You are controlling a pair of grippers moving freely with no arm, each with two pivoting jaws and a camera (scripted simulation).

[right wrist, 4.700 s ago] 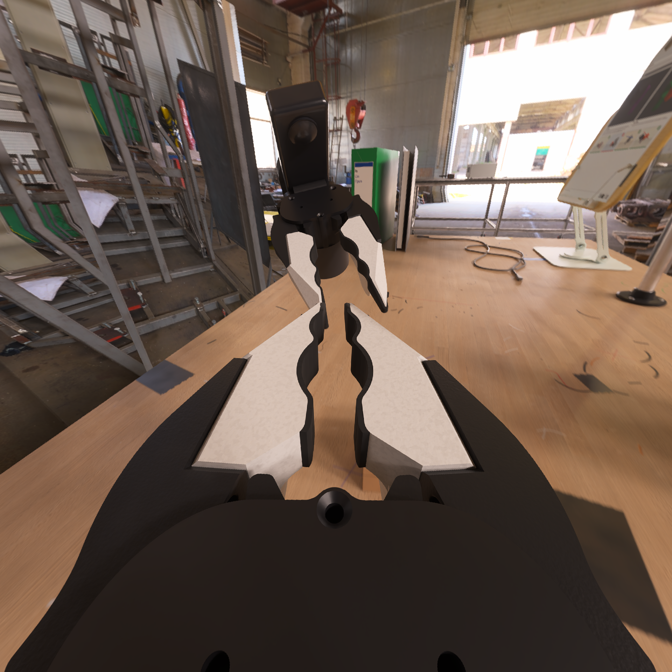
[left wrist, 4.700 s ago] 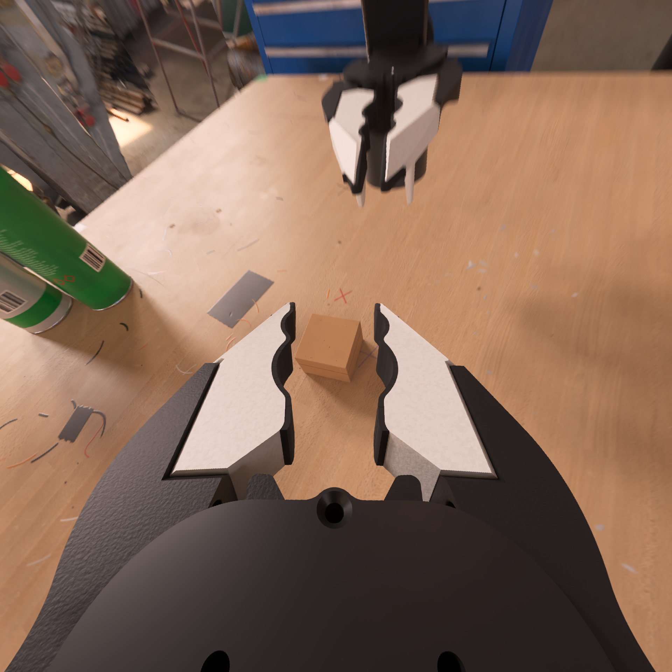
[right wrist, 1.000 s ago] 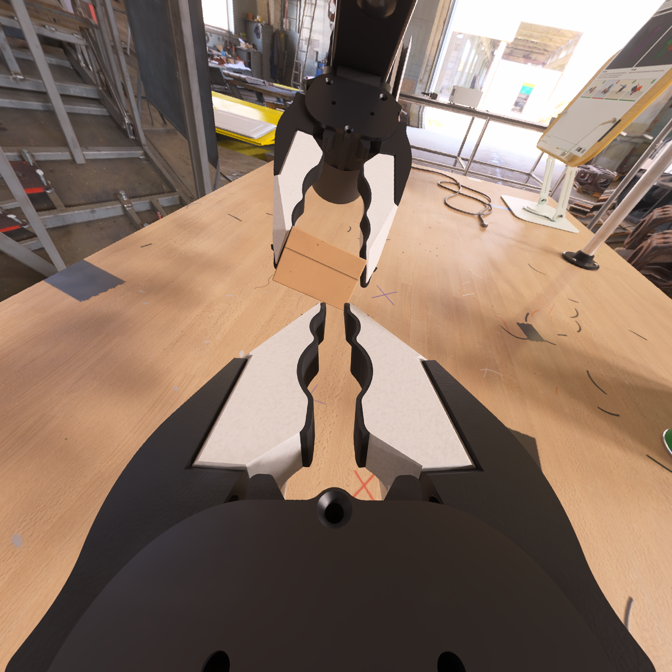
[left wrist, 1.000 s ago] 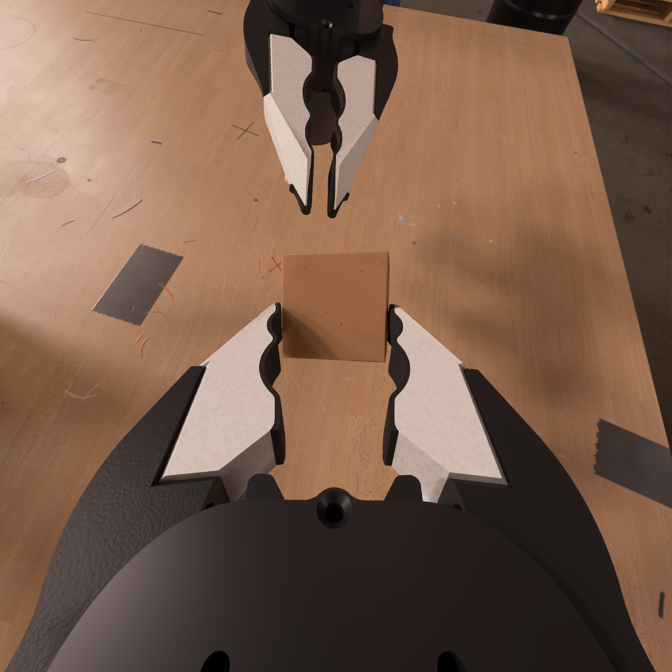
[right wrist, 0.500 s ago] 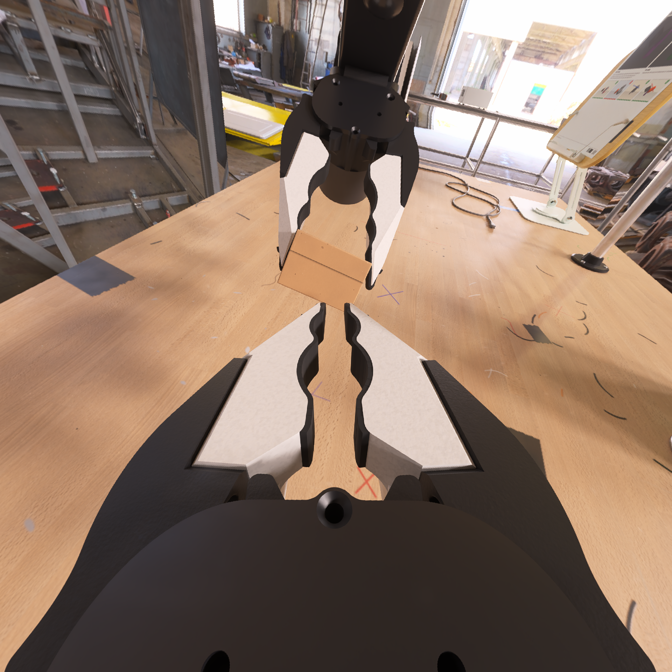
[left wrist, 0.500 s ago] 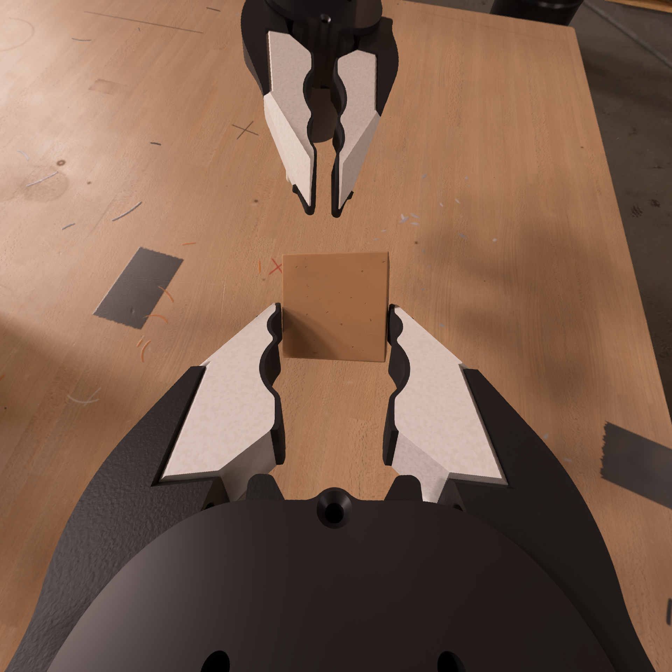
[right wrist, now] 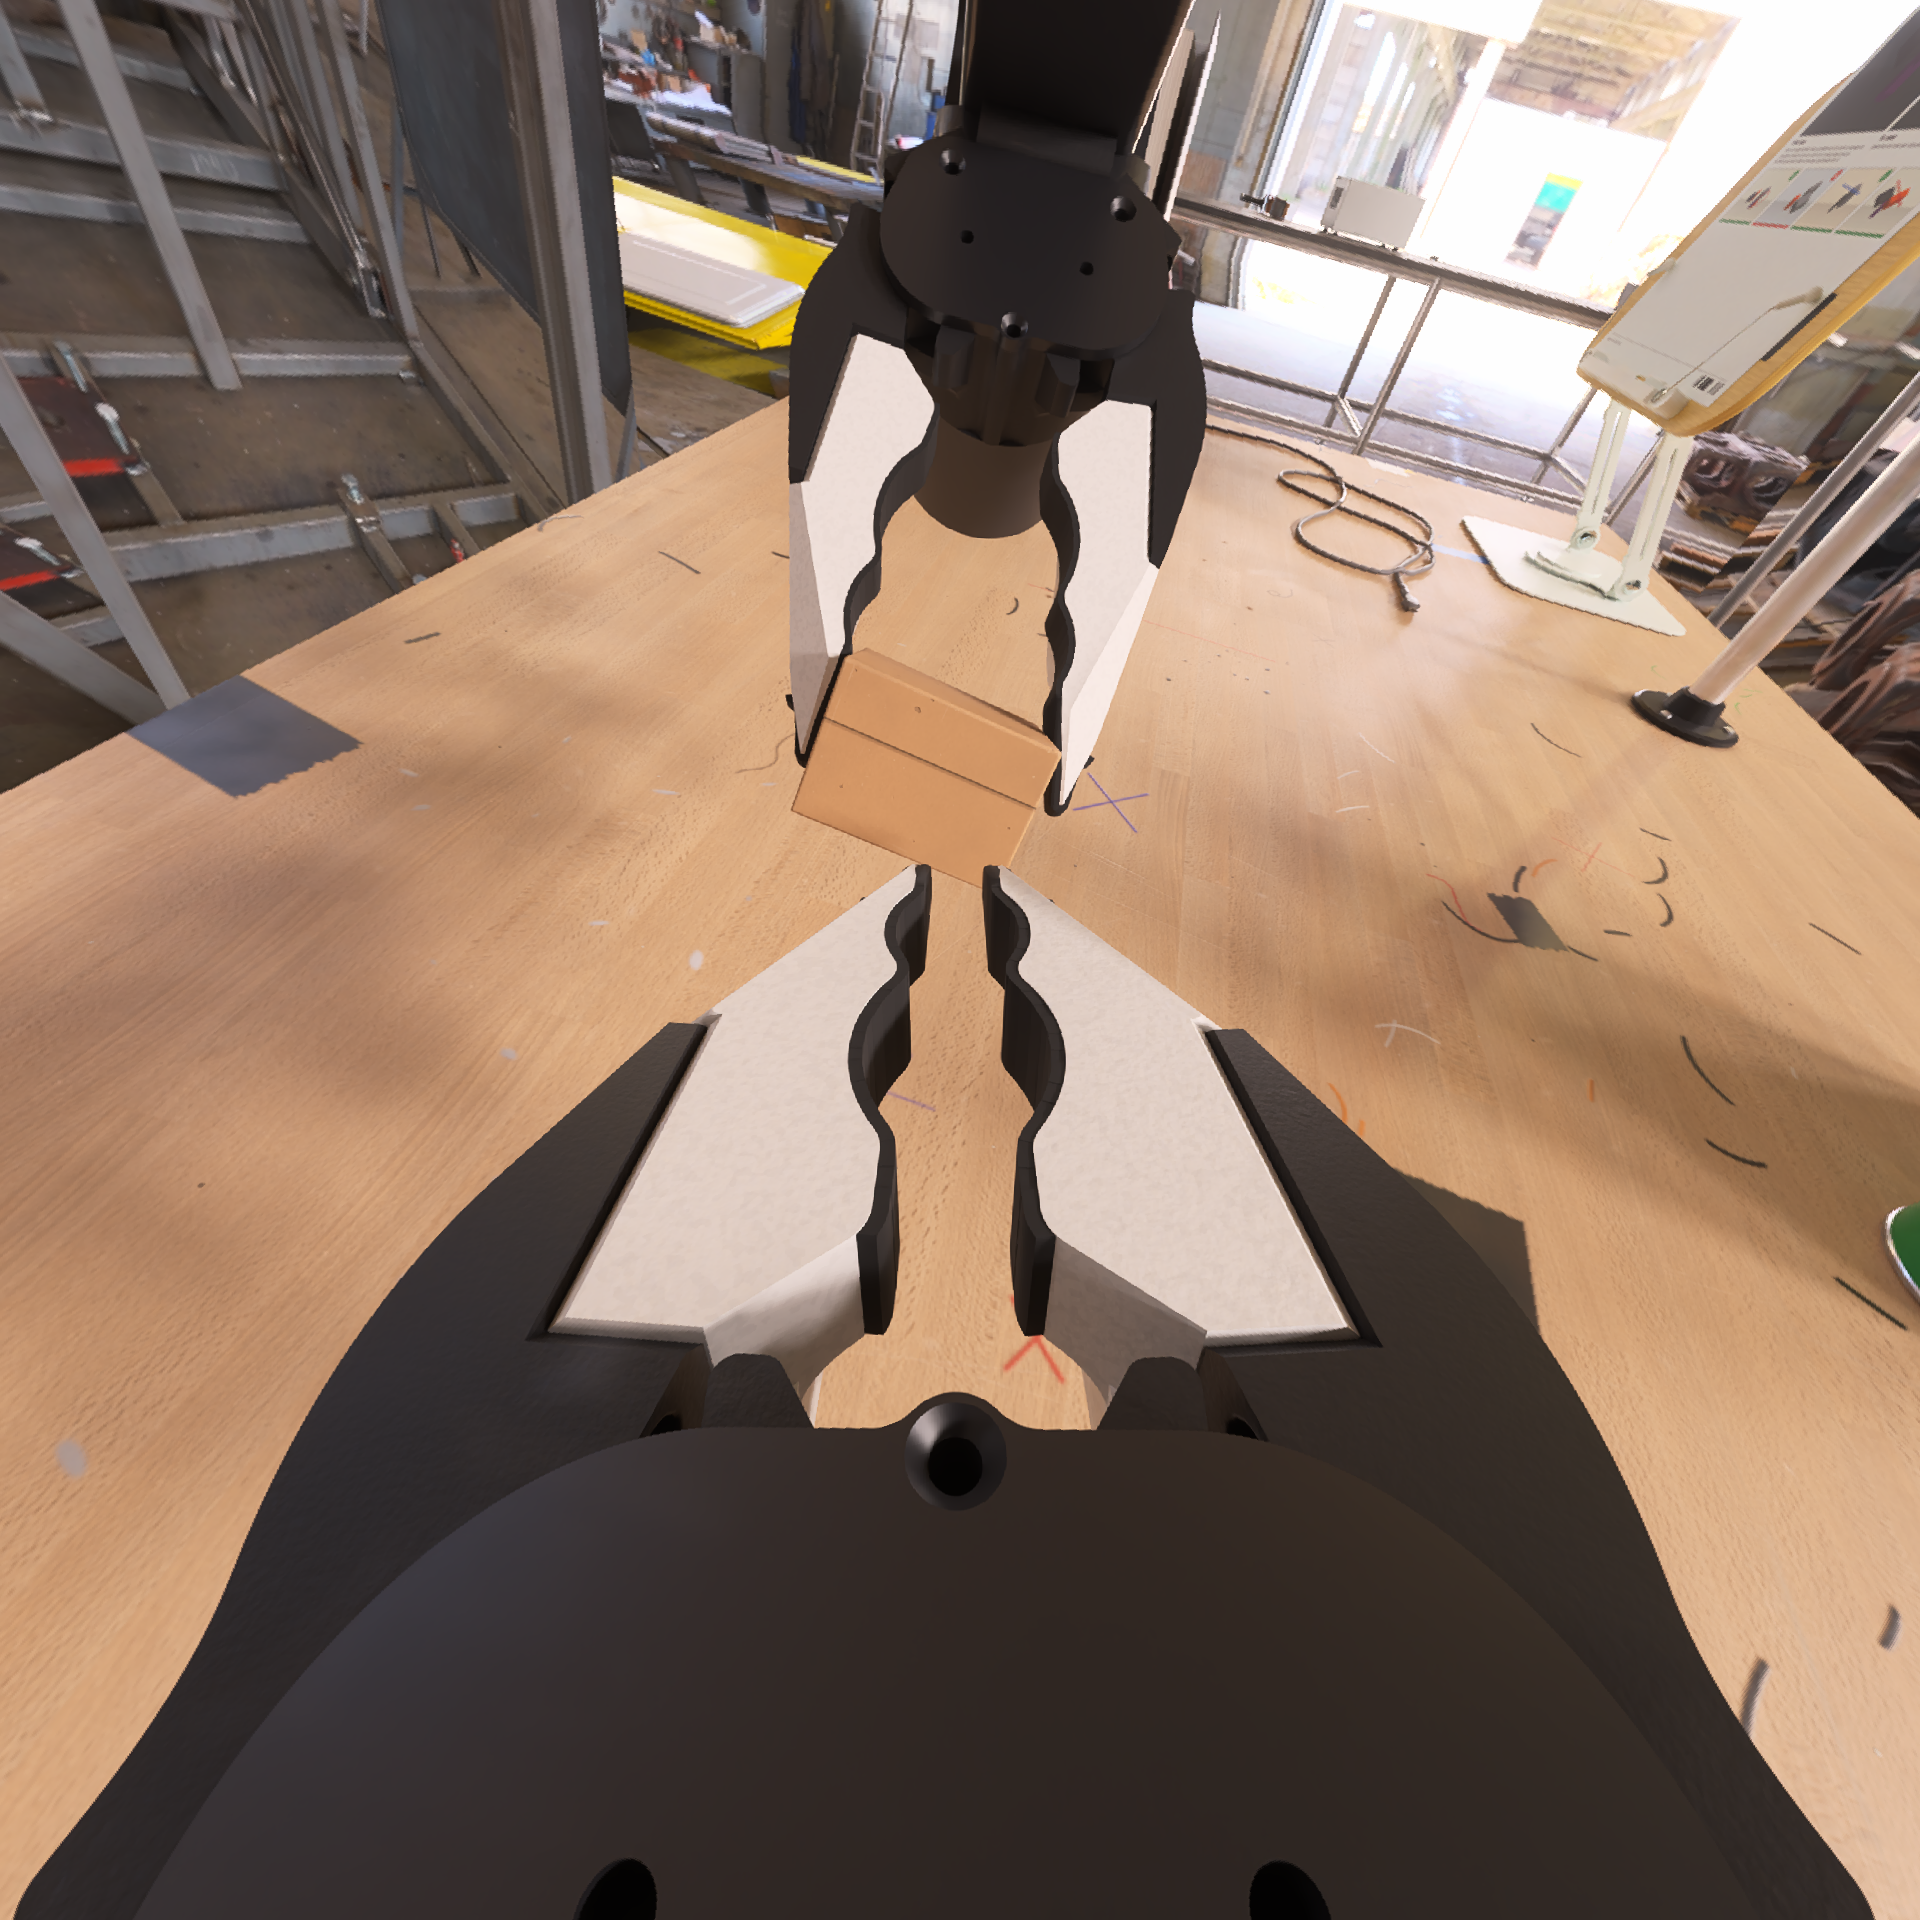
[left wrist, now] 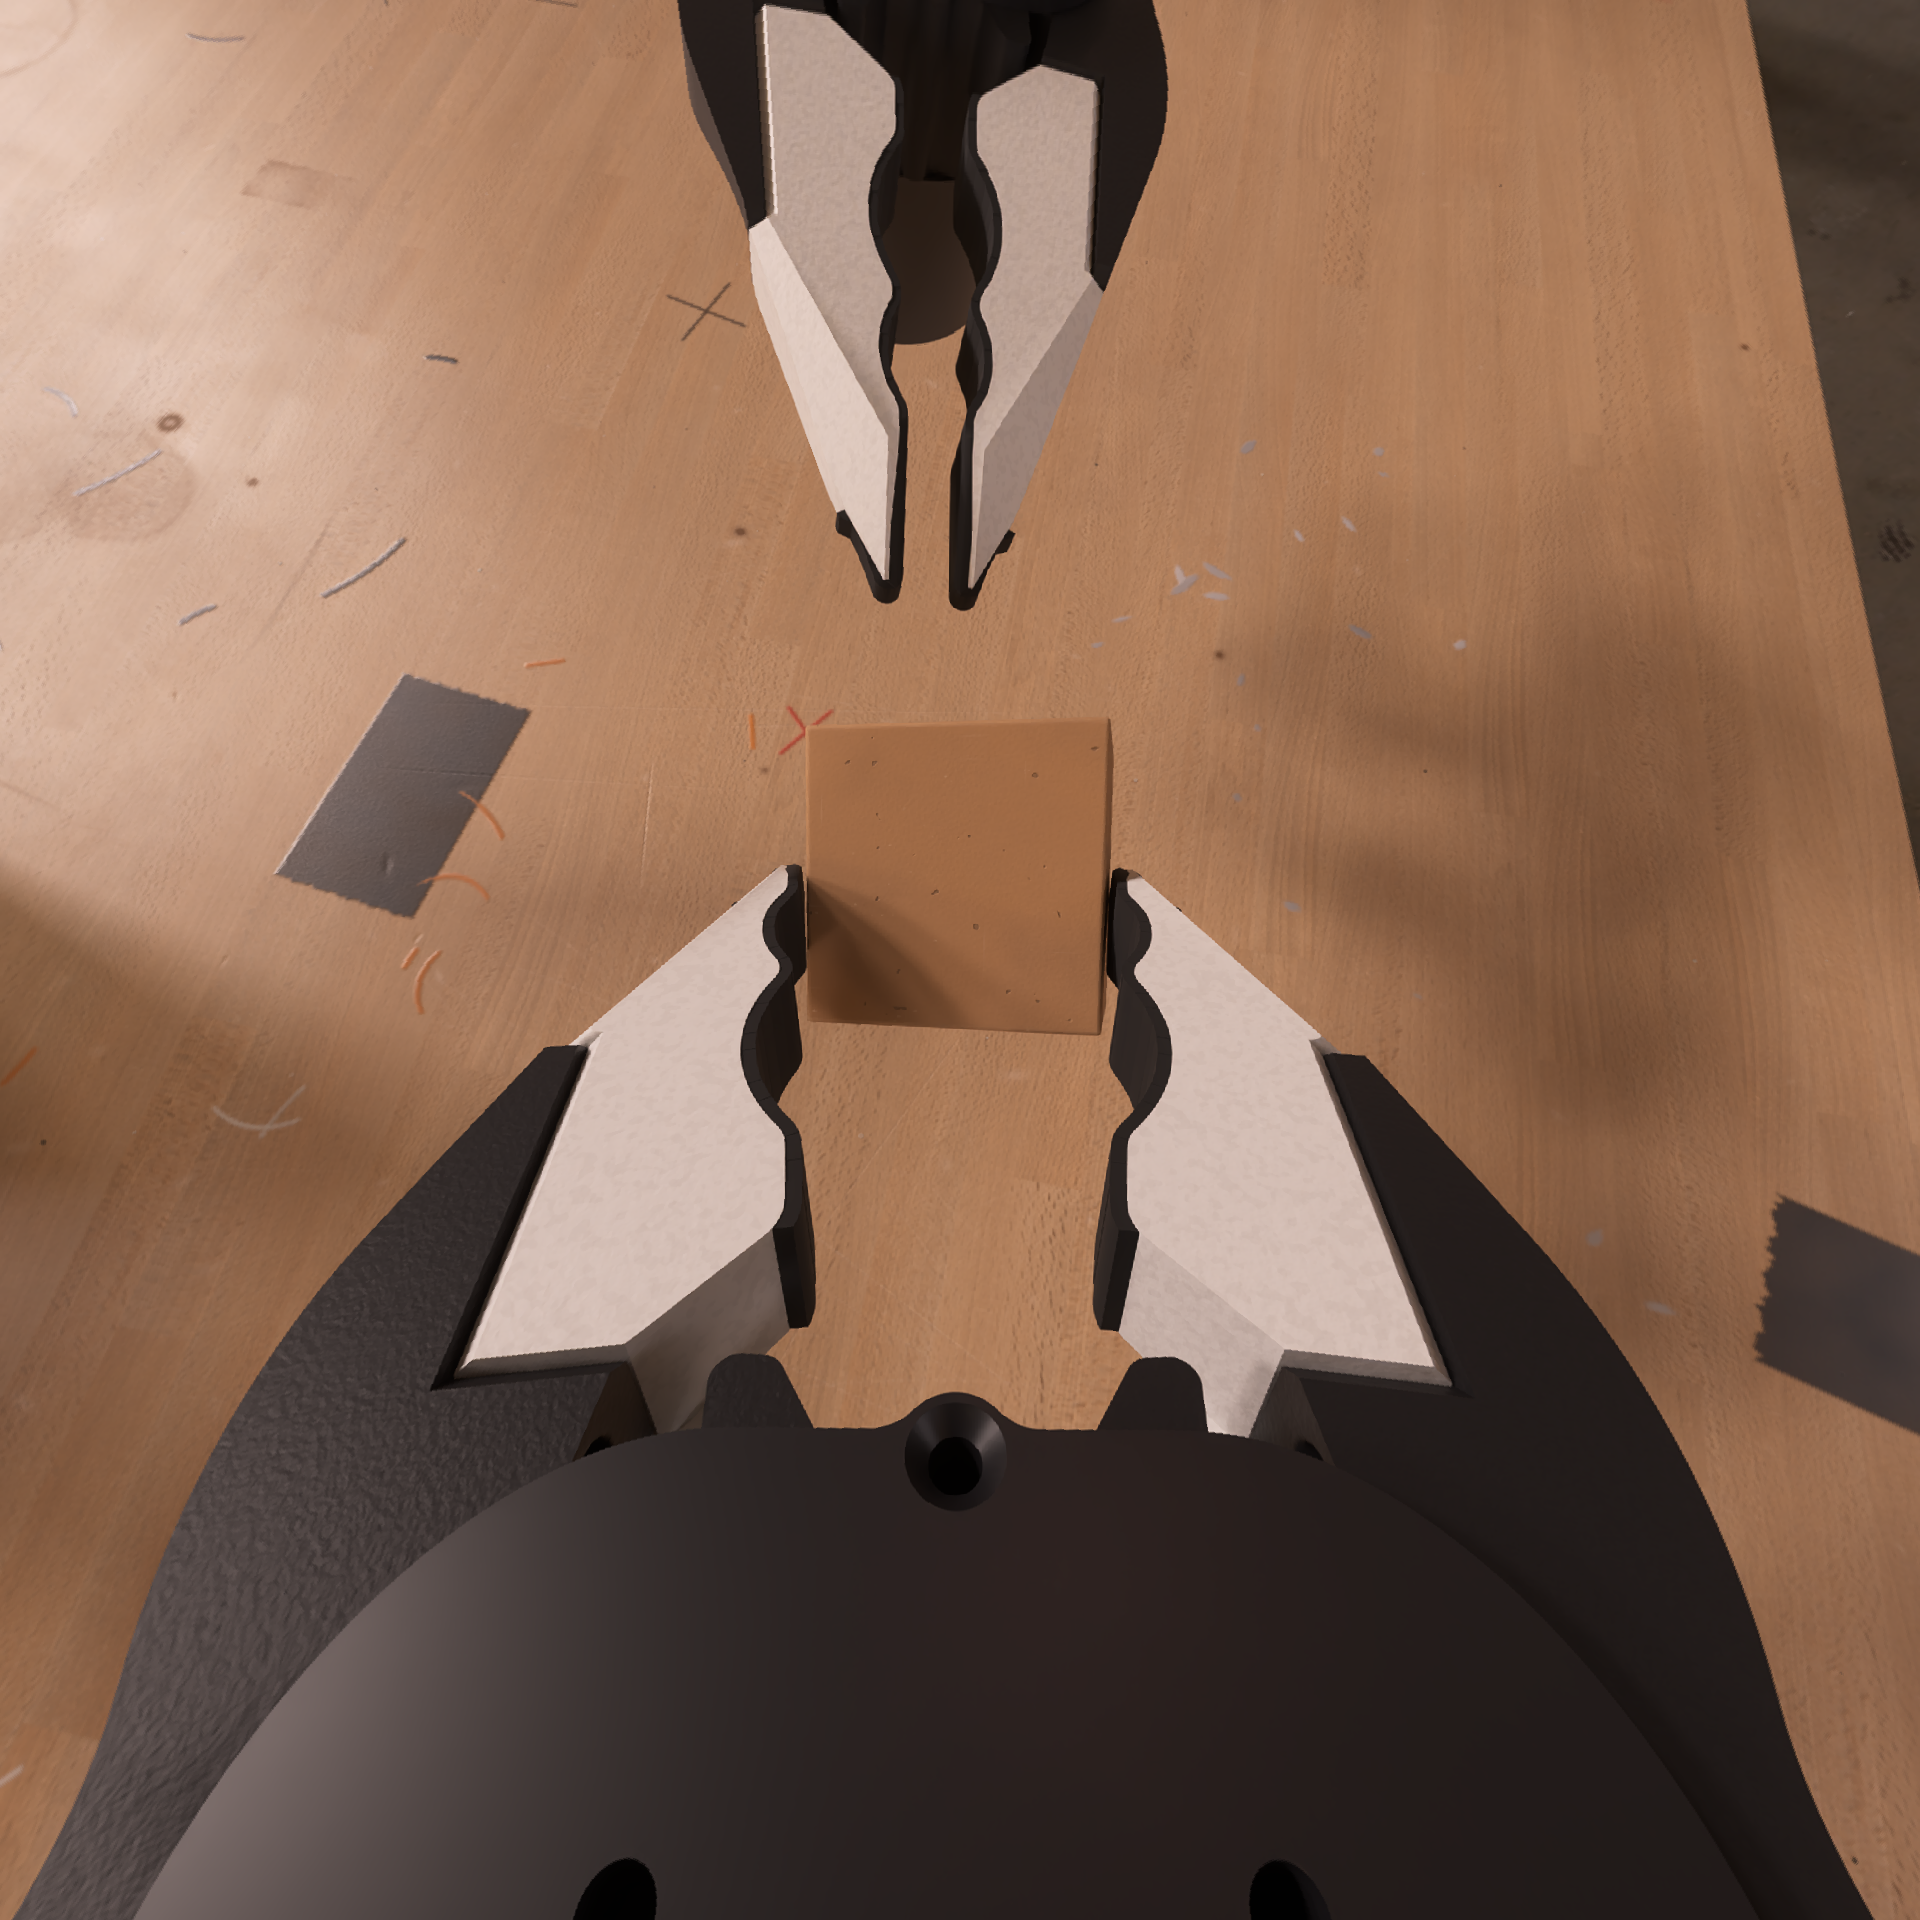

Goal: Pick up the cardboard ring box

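The cardboard ring box (left wrist: 956,831) is a small tan cube with a lid seam. My left gripper (left wrist: 956,883) is shut on the cardboard ring box, one fingertip on each side. In the right wrist view the box (right wrist: 914,790) hangs tilted in the left gripper (right wrist: 930,774), clear above the wooden table (right wrist: 416,1039). My right gripper (right wrist: 956,875) is shut and empty, its tips just below and in front of the box. In the left wrist view the right gripper (left wrist: 925,594) points at the box from the far side, a short gap away.
Grey tape patches (left wrist: 405,795) (left wrist: 1839,1320) lie flat on the table. The table's edge (left wrist: 1787,312) runs along the right. A cable (right wrist: 1351,520), a white board stand (right wrist: 1590,582), a pole base (right wrist: 1683,717) and a green can (right wrist: 1907,1262) are off to the right.
Since 4.7 s ago my left gripper has shut on the box and lifted it off the table. Over the last second both grippers have only drifted slightly.
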